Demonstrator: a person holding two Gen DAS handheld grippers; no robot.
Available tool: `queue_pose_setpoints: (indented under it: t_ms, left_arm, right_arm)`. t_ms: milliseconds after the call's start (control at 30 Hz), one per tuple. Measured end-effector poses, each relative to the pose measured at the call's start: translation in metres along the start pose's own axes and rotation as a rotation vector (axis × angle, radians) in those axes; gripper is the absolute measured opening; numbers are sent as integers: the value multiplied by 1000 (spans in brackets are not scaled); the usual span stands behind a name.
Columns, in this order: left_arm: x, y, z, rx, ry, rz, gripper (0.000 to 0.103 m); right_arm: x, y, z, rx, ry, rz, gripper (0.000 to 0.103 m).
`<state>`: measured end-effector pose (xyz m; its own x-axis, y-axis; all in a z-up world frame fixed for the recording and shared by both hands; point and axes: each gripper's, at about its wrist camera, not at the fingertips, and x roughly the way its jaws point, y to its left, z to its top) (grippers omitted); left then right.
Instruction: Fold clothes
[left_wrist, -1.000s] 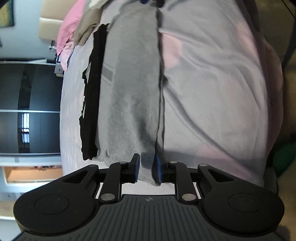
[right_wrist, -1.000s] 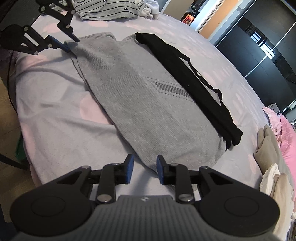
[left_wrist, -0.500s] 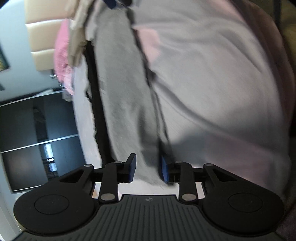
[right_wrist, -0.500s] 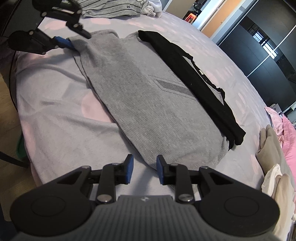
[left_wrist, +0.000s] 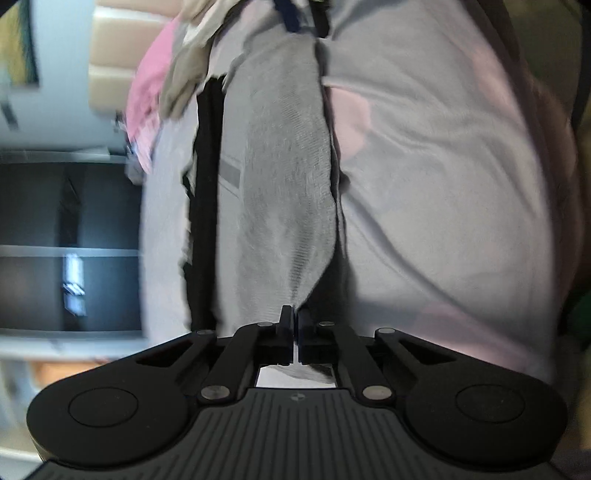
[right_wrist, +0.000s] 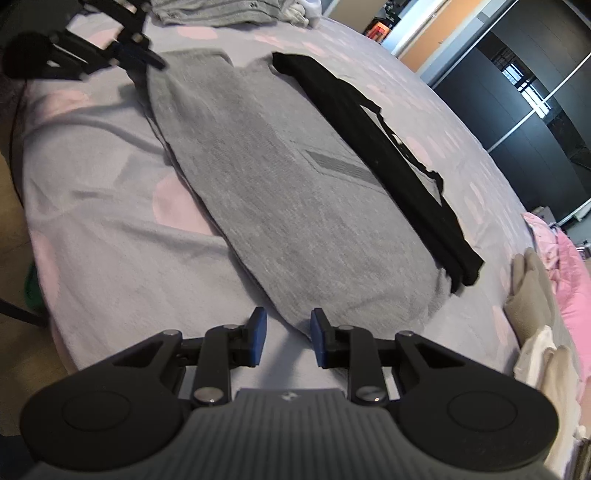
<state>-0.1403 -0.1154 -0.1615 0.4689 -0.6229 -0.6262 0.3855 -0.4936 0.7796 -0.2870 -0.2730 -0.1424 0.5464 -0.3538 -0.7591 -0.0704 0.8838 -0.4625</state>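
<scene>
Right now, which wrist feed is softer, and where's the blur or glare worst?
Left wrist view: softer overall, motion smear on the grey knit garment and the dark wardrobe doors; only the left claw, shut on the garment's edge, is crisp. Right wrist view: mostly sharp, fisheye bends the lilac bedsheet, blur on the far claw, bright glare at the orange doorway.

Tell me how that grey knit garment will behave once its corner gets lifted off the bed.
Likely floppy: the grey garment lies flat, following the bedsheet. Where the left gripper pinches its edge, the cloth already tents and sags. Probably light, and it may drag the black garment lying along its far edge.
</scene>
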Motion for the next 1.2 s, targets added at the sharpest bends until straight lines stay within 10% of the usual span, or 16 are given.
queue_pose_setpoints:
  t_ms: [333, 467, 1200]
  left_arm:
    - [4, -12, -8, 16, 42, -87, 2]
    - [-6, -6, -9, 3, 20, -109, 24]
    - [23, -29, 9, 14, 41, 8, 28]
  right_arm:
    - [7, -16, -10, 77, 90, -39, 29]
    - [-5, -16, -14, 78, 34, -53, 29]
    - [24, 45, -18, -433, 16, -225, 41]
